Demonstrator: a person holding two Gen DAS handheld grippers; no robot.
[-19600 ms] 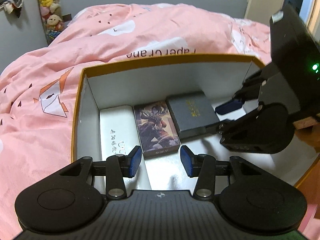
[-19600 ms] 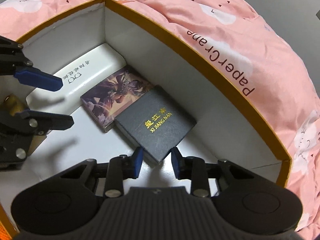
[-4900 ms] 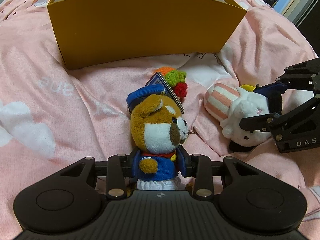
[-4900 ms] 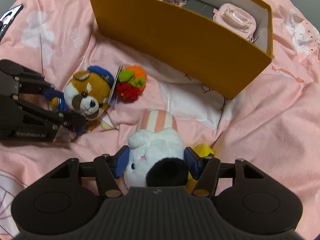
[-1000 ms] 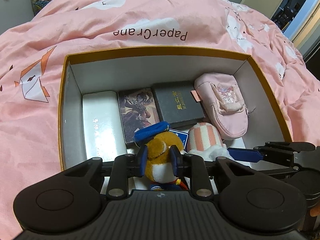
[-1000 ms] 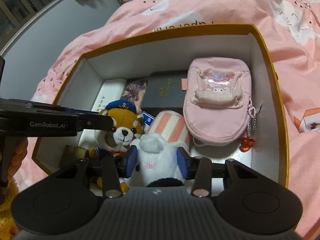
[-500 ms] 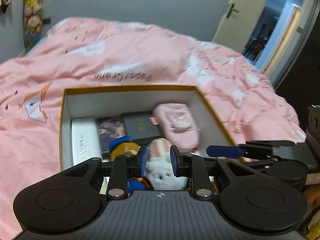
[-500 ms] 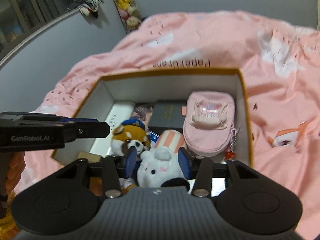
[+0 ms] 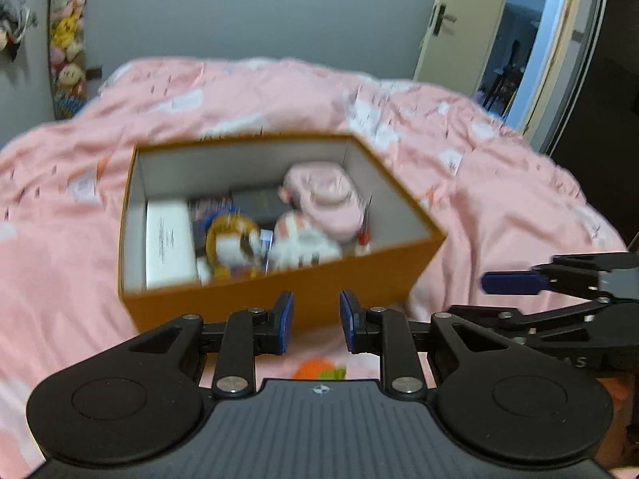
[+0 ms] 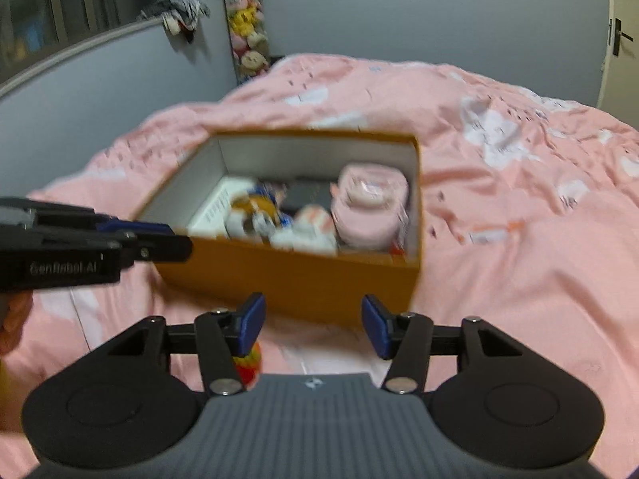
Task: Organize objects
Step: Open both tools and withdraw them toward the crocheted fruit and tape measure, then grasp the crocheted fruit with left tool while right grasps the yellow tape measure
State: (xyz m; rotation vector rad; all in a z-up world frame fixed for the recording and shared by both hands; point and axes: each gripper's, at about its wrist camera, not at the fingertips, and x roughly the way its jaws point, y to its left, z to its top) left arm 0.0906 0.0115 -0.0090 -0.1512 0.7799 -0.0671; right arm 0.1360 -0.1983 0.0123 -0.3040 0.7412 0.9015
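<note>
A pink quilt (image 9: 499, 199) covers the bed; on it sits the orange box (image 9: 279, 299), holding a pink pouch (image 9: 323, 195), the bear plush (image 9: 231, 243) and the striped plush (image 9: 299, 243). Near the cameras lies a small orange-and-green toy (image 9: 319, 369), apparently the next item. The left gripper (image 9: 315, 321) and right gripper (image 10: 311, 325) are both empty, jaws opening. Next: reach down for that toy

On the bed (image 9: 499, 183), the box (image 9: 279, 303) holds 2 plush toys (image 9: 231, 247) before a pouch (image 9: 323, 199).
</note>
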